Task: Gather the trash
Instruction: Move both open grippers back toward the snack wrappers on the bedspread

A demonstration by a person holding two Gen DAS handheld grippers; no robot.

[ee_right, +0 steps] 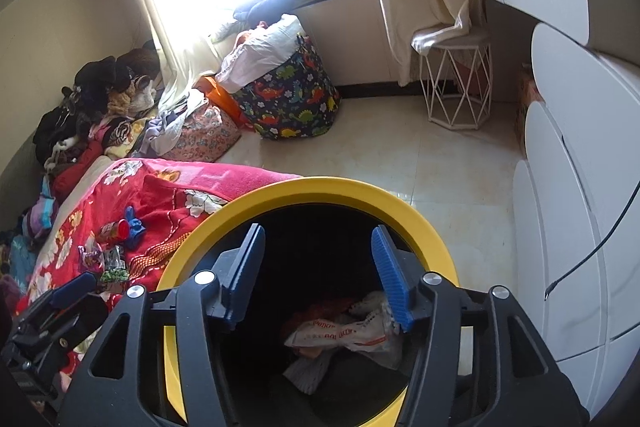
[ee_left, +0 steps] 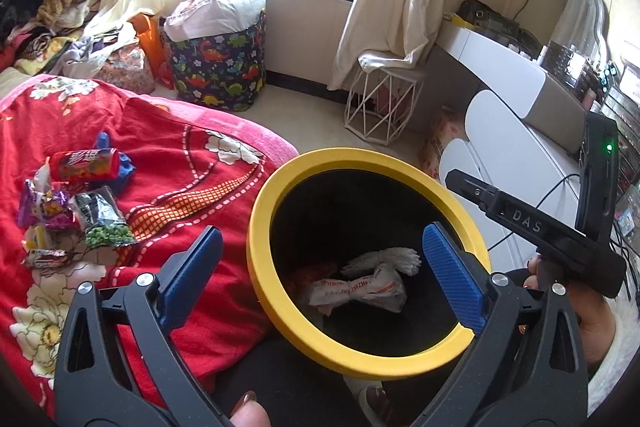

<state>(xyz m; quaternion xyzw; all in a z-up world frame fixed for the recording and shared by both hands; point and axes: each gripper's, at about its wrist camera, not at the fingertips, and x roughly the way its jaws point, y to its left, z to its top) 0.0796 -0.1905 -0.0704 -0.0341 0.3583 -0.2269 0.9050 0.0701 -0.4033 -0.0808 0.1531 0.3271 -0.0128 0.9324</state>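
A black bin with a yellow rim (ee_left: 260,219) (ee_right: 192,243) stands beside the bed. A white wrapper with red print (ee_left: 360,287) (ee_right: 344,337) lies in its bottom with other scraps. My left gripper (ee_left: 320,271) is open and empty, straddling the bin's left rim. My right gripper (ee_right: 318,277) is open and empty above the bin's mouth; it also shows in the left wrist view (ee_left: 464,183). On the red floral blanket (ee_left: 168,147) lie a red can-shaped pack (ee_left: 84,165), a green pea packet (ee_left: 106,227), a purple wrapper (ee_left: 40,207) and a blue item (ee_left: 124,167).
A dinosaur-print laundry basket (ee_left: 220,67) and a white wire stool (ee_left: 380,107) stand on the tiled floor by the window. White curved drawers (ee_right: 580,207) are at the right. Piled clothes (ee_right: 88,107) lie at the bed's far end.
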